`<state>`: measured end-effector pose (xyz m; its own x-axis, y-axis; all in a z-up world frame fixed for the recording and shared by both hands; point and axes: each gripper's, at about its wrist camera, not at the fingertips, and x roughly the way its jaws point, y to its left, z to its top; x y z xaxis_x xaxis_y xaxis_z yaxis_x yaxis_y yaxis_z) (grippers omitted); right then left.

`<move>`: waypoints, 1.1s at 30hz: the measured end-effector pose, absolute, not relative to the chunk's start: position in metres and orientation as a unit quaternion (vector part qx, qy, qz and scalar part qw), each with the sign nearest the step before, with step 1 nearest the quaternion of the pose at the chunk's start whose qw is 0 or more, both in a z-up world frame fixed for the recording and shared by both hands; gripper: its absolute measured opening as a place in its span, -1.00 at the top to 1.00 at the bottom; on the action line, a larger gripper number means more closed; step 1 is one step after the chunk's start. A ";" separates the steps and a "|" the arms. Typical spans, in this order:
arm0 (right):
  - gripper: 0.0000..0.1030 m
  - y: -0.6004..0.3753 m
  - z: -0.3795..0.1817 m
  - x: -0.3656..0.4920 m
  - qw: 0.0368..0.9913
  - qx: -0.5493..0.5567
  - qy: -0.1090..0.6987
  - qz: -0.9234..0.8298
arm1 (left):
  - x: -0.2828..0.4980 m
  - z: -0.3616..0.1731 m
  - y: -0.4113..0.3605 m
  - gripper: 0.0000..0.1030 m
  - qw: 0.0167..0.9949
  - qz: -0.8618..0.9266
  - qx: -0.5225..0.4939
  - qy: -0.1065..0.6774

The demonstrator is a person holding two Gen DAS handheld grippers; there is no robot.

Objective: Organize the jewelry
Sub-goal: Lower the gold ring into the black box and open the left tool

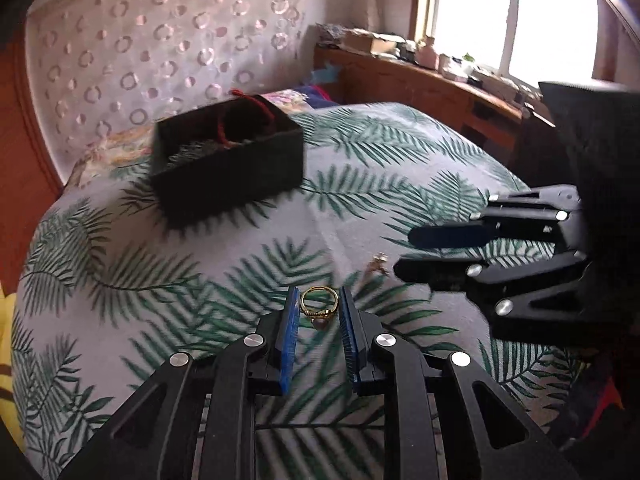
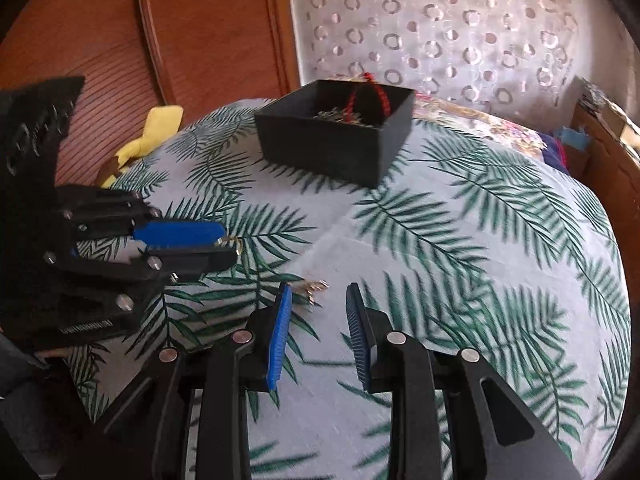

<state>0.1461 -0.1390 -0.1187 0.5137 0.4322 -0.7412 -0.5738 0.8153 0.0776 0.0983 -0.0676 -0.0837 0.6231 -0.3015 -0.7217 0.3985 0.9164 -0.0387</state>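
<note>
Fingers [image 1: 290, 344] of the left gripper [image 1: 319, 294] are closing in narrowly on a gold ring [image 1: 319, 306]. Their blue pads are sitting against its two sides, so the ring appears to be pinched across its band. It is lying low against the leaf-print bedspread [image 1: 120, 248], and whether it is already clear of the cloth cannot be told. Gripping across the band looks deliberate, since a flat ring on soft fabric is offering little else to catch.

Just beside it, the right gripper [image 1: 404, 253] is hovering low with its fingers [image 2: 280, 320] standing somewhat apart and holding nothing. A small metallic piece of jewelry [image 2: 314, 288], too blurred to name, is lying on the bedspread just ahead of its fingertips and a little toward the left one, not yet between them. This hand is probably lining up for that piece while the other one is dealing with the ring. From the right wrist view the left gripper [image 2: 230, 242] is showing side-on, with the ring glinting at its tips.

Farther back, well apart from both grippers, an open black box [image 1: 228, 176] is resting on the bed. It is already holding a tangle of chain and a red cord [image 2: 374, 92] draped over its rim. It is likely serving as the collecting place, so the ring still has that stretch of bed to cross.
</note>
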 end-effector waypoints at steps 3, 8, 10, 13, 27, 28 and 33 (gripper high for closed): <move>0.41 -0.130 -0.122 0.151 0.861 -0.104 0.407 0.287 | 0.099 -0.080 -0.058 0.64 0.903 -0.187 0.053 0.384; 0.68 -0.122 -0.125 0.153 0.859 -0.136 0.406 0.280 | 0.103 -0.074 -0.047 0.64 0.908 -0.177 0.045 0.378; 0.68 -0.123 -0.122 0.153 0.861 -0.134 0.402 0.279 | 0.105 -0.072 -0.044 0.64 0.909 -0.174 0.044 0.375; 0.68 -0.129 -0.114 0.155 0.868 -0.125 0.391 0.281 | 0.109 -0.068 -0.043 0.64 0.912 -0.171 0.045 0.370; 0.67 -0.117 -0.050 0.220 0.897 -0.084 0.323 0.290 | 0.150 -0.024 -0.030 0.64 0.931 -0.146 0.053 0.329; 0.67 -0.115 -0.050 0.225 0.898 -0.081 0.322 0.289 | 0.154 -0.022 -0.030 0.64 0.932 -0.144 0.053 0.328; 0.67 -0.105 -0.058 0.255 0.895 -0.064 0.332 0.291 | 0.172 -0.022 -0.029 0.64 0.932 -0.135 0.048 0.332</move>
<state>0.2547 -0.1049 -0.0583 0.6104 0.4780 -0.6316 -0.5633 0.8226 0.0781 0.1717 -0.0287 -0.0221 0.7431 -0.2201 -0.6319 0.2843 0.9587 0.0004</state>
